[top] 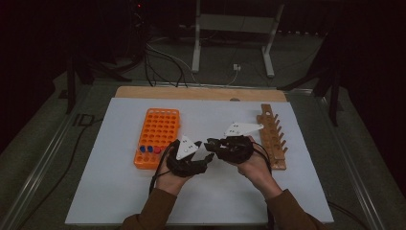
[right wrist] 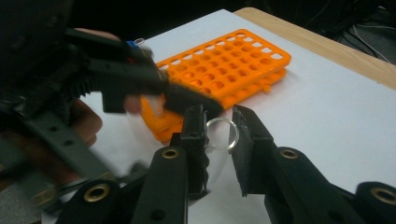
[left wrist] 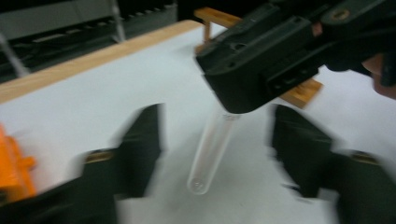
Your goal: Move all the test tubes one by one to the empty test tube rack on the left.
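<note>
We judge the work midway: our right claw [right wrist: 218, 135] pinches the clear tube [left wrist: 212, 151], our left claw [left wrist: 215, 154] spread around it, orange rack [top: 159, 135] nearly unfilled.

One tube [left wrist: 212, 151] — two racks [top: 158, 135]

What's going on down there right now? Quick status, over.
Right gripper shut on clear test tube, held above the white mat. Left gripper open, jaws either side of the tube. Orange rack alongside; nothing in the way.
</note>
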`<state>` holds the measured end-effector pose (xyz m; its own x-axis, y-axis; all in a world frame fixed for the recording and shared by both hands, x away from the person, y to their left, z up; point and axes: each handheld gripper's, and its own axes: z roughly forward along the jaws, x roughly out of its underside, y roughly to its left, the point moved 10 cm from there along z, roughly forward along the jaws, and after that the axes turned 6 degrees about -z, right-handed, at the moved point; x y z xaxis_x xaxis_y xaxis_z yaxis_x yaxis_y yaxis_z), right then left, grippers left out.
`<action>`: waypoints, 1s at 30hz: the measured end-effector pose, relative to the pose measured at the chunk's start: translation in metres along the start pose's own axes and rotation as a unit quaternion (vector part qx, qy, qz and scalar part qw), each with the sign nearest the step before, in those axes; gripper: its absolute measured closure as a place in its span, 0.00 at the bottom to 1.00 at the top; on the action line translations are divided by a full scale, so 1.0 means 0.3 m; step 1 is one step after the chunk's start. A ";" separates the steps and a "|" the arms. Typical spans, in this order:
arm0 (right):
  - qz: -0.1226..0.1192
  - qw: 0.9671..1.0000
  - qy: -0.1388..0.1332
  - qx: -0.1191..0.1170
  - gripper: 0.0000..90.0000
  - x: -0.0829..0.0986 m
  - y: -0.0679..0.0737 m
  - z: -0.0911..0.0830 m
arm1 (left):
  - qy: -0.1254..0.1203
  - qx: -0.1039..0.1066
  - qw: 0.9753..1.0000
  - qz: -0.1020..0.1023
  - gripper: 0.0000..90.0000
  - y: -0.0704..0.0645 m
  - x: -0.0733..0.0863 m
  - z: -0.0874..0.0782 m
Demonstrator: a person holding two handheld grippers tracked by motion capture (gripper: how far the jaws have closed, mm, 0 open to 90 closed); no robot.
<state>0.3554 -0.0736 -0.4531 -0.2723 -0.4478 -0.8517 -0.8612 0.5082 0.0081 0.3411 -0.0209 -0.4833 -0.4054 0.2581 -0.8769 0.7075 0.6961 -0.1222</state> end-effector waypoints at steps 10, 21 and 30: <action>-0.007 1.000 0.005 -0.020 0.85 0.008 0.024 0.007 | 0.011 0.027 1.000 -0.003 0.83 -0.011 0.019 0.003; 0.010 0.999 -0.029 -0.024 0.45 0.000 0.006 -0.016 | 0.007 0.003 1.000 -0.017 0.85 0.029 0.028 -0.026; 0.025 0.999 -0.029 0.028 0.16 0.036 -0.057 -0.044 | -0.005 0.004 1.000 -0.018 0.85 0.039 0.033 -0.112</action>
<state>0.3615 -0.0968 -0.4554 -0.2881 -0.3779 -0.8799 -0.8207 0.5709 0.0235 0.3259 0.0123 -0.4778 -0.4255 0.2255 -0.8764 0.6965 0.7000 -0.1581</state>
